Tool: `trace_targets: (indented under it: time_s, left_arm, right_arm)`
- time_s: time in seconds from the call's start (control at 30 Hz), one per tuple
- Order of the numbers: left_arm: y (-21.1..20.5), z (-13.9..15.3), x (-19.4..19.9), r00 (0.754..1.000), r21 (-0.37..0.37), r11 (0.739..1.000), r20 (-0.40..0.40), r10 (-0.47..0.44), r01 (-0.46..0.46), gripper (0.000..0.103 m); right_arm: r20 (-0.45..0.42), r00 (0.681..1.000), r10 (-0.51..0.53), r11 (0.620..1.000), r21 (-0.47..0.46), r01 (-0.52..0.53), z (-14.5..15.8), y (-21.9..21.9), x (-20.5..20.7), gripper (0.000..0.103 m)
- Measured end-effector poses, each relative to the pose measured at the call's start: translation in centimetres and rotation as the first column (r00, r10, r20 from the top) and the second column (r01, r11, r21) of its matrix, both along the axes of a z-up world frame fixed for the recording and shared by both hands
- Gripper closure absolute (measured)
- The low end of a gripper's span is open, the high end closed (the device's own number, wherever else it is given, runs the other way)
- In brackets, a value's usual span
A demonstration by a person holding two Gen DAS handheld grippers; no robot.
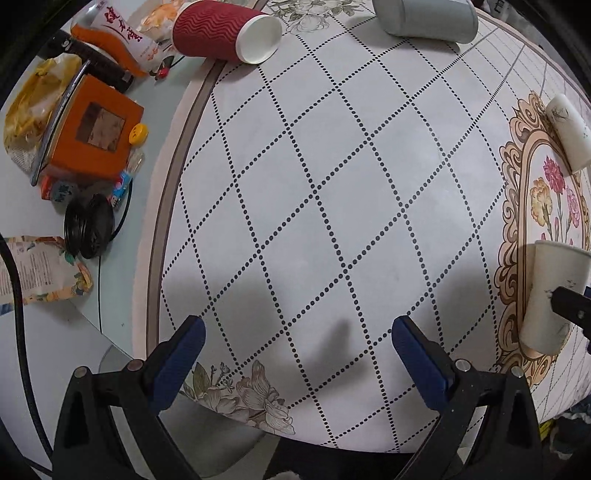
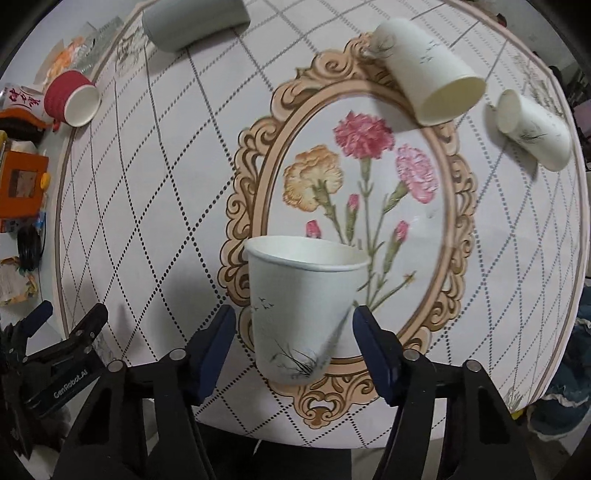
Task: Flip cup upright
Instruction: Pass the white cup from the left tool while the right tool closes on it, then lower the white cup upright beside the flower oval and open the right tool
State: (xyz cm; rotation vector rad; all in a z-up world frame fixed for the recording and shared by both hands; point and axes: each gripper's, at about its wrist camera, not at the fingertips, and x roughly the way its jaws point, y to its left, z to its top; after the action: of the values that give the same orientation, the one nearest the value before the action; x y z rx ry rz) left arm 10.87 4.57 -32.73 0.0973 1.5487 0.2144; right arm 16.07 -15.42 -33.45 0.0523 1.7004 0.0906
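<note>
Between the blue pads of the right gripper (image 2: 293,339), low in the middle of the right wrist frame, stands a white paper cup (image 2: 301,314), mouth up, on the floral tablecloth (image 2: 166,206). The jaws are spread and sit just beside its walls; whether either pad touches the paper I cannot tell. The cup looks upright already, though the blur at its lower right edge leaves some doubt that it is settled.

It should handle as a very light, thin-walled thing: stiff enough at the rolled rim, easily dented mid-wall, and quick to tip or slide on the smooth cloth. A gentle hold across the middle of the body seems safest.

Counting cups in the right wrist frame gives five: this upright one, two more white ones lying on their sides at upper right (image 2: 432,70) (image 2: 532,129), a grey cup (image 2: 192,22) on its side at the top left, and a red ribbed cup (image 2: 72,98) on its side at far left.

At the bottom of the left wrist frame, the left gripper (image 1: 297,343) hangs over bare cloth with its jaws wide apart, holding nothing.
</note>
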Motion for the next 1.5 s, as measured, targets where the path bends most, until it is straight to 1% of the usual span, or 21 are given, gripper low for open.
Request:
trace_targets:
  time_s: [0.07,0.37,0.5,0.57,0.63,0.73,0.83,0.93,1.03,1.07,1.13,1.17,1.3,1.33,1.43,1.5]
  left_arm:
    - [-0.1,0.0,0.1,1.0,0.004,1.0,-0.006,0.001,-0.001,0.0]
    - [-0.7,-1.0,0.1,0.998,-0.007,1.0,-0.056,-0.012,0.011,0.0]
    - [-1.0,-1.5,0.3,0.995,-0.037,0.999,-0.097,-0.001,-0.002,0.0]
    - [-0.9,-1.8,0.6,0.992,-0.054,0.998,-0.123,0.016,-0.023,0.0]
    - [-0.7,-2.1,1.0,0.989,-0.069,0.997,-0.142,0.033,-0.043,0.0]
    - [-0.5,-2.2,1.9,0.988,-0.068,0.996,-0.143,0.051,-0.062,0.0]
    - [0.0,-2.4,3.0,0.989,-0.057,0.996,-0.133,0.066,-0.074,0.0]
    - [0.6,-2.5,4.2,0.99,-0.036,0.996,-0.119,0.076,-0.081,0.0]
    - [0.8,-2.3,4.9,0.992,-0.009,0.997,-0.097,0.08,-0.081,0.0]
    - [0.9,-2.3,5.0,0.993,-0.001,0.997,-0.091,0.079,-0.08,0.0]
    - [1.2,-2.3,5.1,0.993,0.016,0.997,-0.086,0.076,-0.075,0.0]
    - [1.3,-2.2,5.0,0.994,0.022,0.997,-0.085,0.074,-0.073,0.0]
    - [1.8,-1.7,4.5,0.995,0.03,0.997,-0.074,0.07,-0.068,0.0]
    - [2.3,-1.8,4.2,0.995,0.03,0.997,-0.074,0.067,-0.065,0.0]
    - [2.1,-1.5,3.9,0.996,0.026,0.998,-0.069,0.056,-0.055,0.0]
    - [2.2,-1.1,3.5,0.997,0.024,0.999,-0.061,0.047,-0.046,0.0]
  right_arm:
    - [-0.014,1.0,0.0,1.0,-0.01,0.0,-0.6,0.1,0.1,0.043]
    - [0.009,0.999,-0.032,0.999,0.009,0.032,-0.5,-0.5,0.0,0.044]
    - [0.06,0.996,-0.068,0.996,0.054,0.065,0.8,-1.7,-0.3,0.044]
    - [0.1,0.991,-0.084,0.994,0.075,0.076,1.6,-2.3,-0.4,0.044]
    - [0.156,0.983,-0.1,0.991,0.1,0.085,2.6,-2.7,-0.1,0.044]
    - [0.245,0.962,-0.123,0.988,0.125,0.095,4.0,-2.8,1.0,0.044]
    - [0.349,0.929,-0.127,0.988,0.125,0.088,4.9,-2.4,2.1,0.044]
    - [0.456,0.881,-0.124,0.99,0.117,0.079,5.6,-1.4,3.3,0.044]
    - [0.574,0.814,-0.09,0.996,0.076,0.057,5.6,0.4,4.2,0.044]
    - [0.602,0.795,-0.073,0.997,0.056,0.049,5.2,1.1,4.4,0.044]
    - [0.636,0.77,-0.041,0.999,0.022,0.035,4.2,2.4,4.6,0.044]
    - [0.644,0.765,-0.028,1.0,0.01,0.028,3.7,2.9,4.5,0.044]
    - [0.644,0.764,0.025,1.0,-0.029,-0.009,2.2,3.7,2.9,0.044]
    - [0.657,0.753,0.039,0.999,-0.04,-0.017,2.2,3.9,2.4,0.044]
    - [0.647,0.761,0.056,0.998,-0.058,-0.024,1.9,4.1,1.3,0.043]
    - [0.625,0.778,0.053,0.998,-0.057,-0.022,1.7,4.2,0.8,0.043]
